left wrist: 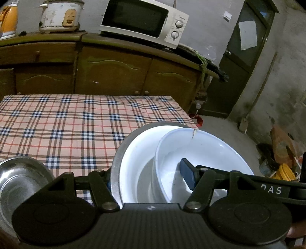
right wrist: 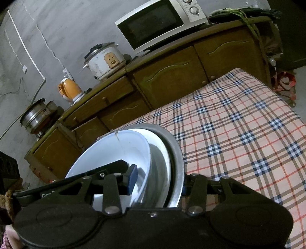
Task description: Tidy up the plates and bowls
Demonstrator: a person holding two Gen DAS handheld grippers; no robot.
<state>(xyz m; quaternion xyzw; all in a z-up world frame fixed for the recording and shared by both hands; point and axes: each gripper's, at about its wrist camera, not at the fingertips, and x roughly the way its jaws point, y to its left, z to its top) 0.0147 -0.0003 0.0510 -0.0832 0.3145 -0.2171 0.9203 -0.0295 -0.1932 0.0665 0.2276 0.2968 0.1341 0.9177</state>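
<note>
A nested stack fills the near part of both views: a steel bowl outside, a white bowl in it, and a white bowl with a cracked rim innermost. My left gripper is shut across the stack's left wall. One blue pad lies inside the cracked bowl; the other finger is hidden outside the steel rim. My right gripper clamps the right wall the same way, with its blue pad inside. I cannot tell whether the stack rests on the table.
The table wears a plaid cloth. Another steel bowl sits at its near left. Behind stands a wooden cabinet with a microwave, a rice cooker and an orange kettle. Clutter lies on the floor at right.
</note>
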